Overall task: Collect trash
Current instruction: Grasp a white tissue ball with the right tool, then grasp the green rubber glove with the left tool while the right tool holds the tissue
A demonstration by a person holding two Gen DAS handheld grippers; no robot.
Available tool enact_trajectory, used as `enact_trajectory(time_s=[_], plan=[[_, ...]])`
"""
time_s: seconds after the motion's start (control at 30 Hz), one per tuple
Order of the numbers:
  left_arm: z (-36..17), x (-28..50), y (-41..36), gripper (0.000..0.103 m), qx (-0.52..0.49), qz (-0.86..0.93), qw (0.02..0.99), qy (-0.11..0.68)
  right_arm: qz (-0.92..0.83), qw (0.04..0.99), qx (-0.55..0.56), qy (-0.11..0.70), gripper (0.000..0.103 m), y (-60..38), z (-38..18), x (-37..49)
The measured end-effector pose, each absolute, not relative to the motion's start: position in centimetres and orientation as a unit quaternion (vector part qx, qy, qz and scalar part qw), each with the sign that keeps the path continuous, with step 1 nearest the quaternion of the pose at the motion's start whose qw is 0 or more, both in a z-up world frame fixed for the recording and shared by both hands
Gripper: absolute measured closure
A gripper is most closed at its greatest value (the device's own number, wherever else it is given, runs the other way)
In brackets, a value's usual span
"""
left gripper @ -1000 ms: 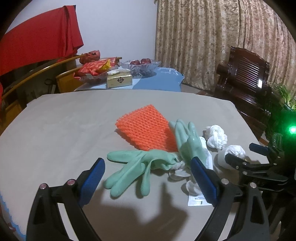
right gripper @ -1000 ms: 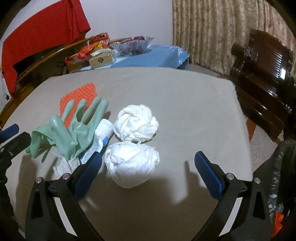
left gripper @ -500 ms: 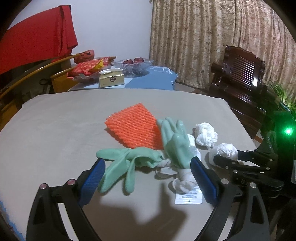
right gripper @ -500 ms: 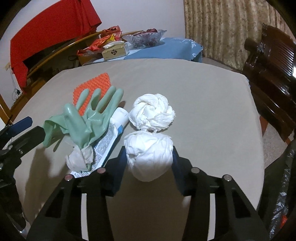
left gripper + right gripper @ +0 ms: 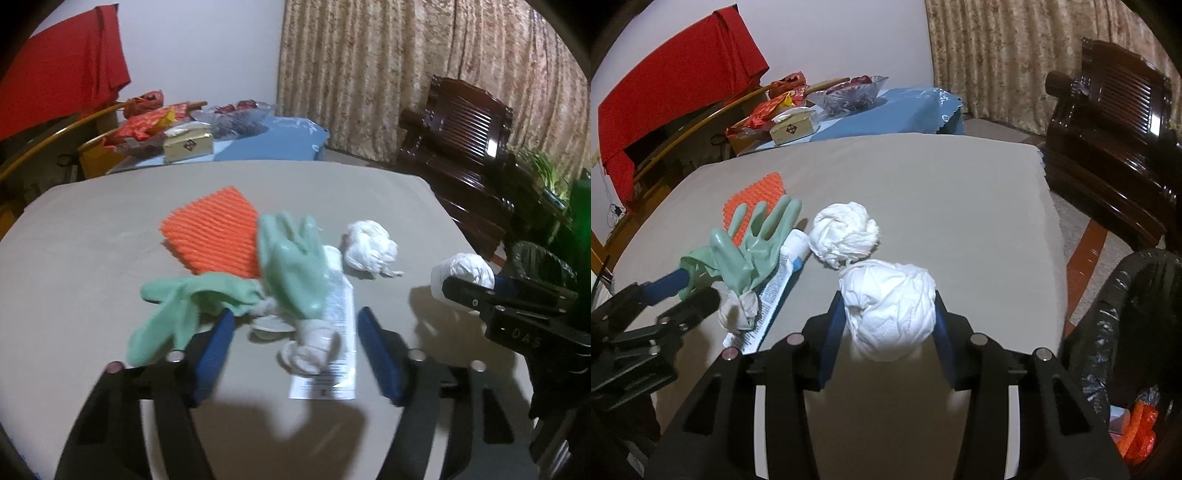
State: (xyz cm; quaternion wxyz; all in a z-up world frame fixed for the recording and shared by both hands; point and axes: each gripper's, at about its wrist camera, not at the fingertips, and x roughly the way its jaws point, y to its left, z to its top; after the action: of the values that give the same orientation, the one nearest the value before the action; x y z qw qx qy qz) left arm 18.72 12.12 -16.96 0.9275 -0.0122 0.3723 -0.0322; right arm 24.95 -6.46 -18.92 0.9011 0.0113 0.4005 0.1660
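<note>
On the grey table lie two green rubber gloves, an orange bumpy mat, a flattened white tube and a crumpled white paper ball. My left gripper is low over the gloves and its jaws are closing. The white cuff of one glove and the tube lie between the pads, which do not press on them. My right gripper is shut on a second white paper ball, held just above the table.
A bin lined with a black bag stands off the table's right edge, with orange scraps inside. A dark wooden chair is behind it. Beyond the table is a blue-covered side table with a box and a glass bowl.
My right gripper closed on the nearer paper ball and raised it a little. My left gripper moved in over the gloves and its jaws narrowed.
</note>
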Motion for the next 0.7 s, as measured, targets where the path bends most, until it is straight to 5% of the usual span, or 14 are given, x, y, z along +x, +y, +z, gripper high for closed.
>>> enact_trajectory(time_s=[0.33, 0.7], plan=[[-19.3, 20.7, 10.0, 0.071, 0.008, -0.027, 0.914, 0.405, 0.158, 0.902, 0.022, 0.401, 0.059, -7.4, -18.9, 24.6], [-17.1, 17.8, 10.6, 0.076, -0.013, -0.04, 0.917, 0.398, 0.163, 0.906, 0.023, 0.389, 0.059, -7.8, -17.8, 23.2]])
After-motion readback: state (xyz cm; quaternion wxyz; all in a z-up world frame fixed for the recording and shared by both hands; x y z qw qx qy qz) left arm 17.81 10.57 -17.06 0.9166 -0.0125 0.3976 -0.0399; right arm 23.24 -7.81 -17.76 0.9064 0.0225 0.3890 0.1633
